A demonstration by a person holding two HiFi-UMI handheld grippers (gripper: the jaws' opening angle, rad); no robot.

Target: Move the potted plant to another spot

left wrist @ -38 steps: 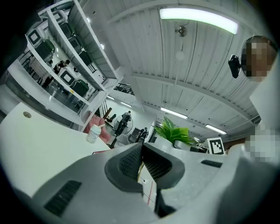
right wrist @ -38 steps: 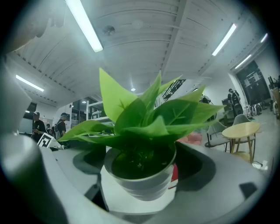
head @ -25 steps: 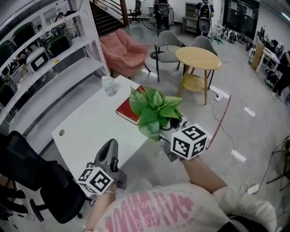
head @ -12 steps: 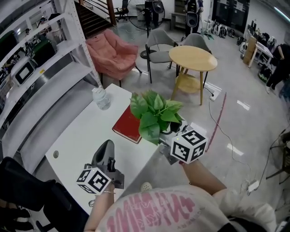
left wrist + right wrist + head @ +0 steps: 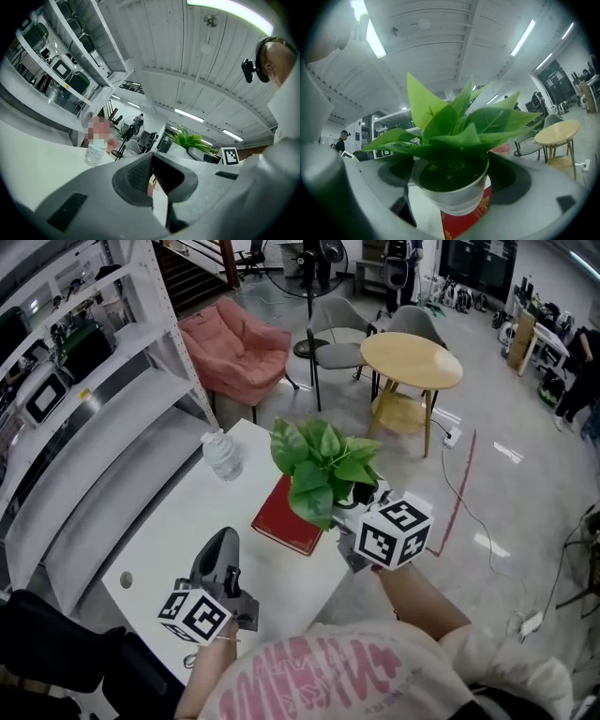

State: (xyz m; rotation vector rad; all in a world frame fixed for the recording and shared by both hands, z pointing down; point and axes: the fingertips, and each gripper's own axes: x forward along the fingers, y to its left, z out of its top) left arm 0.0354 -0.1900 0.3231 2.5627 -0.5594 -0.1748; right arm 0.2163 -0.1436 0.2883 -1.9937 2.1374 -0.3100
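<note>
The potted plant (image 5: 323,465), broad green leaves in a small white pot (image 5: 452,190), hangs in the air over the right edge of the white table (image 5: 178,521), above the far corner of a red book (image 5: 292,521). My right gripper (image 5: 354,498) is shut on the pot, one jaw on each side of it, as the right gripper view shows (image 5: 452,185). My left gripper (image 5: 223,545) hovers over the table's near part, shut with nothing between its jaws (image 5: 151,173).
A clear water bottle (image 5: 223,456) stands on the table's far end. A white metal shelf unit (image 5: 103,399) runs along the left. Beyond the table are a pink armchair (image 5: 239,343), grey chairs (image 5: 339,320) and a round wooden table (image 5: 411,360).
The right gripper has carried the plant a little farther along the table's right edge, from beside the red book to over its far corner. The left gripper has hardly moved.
</note>
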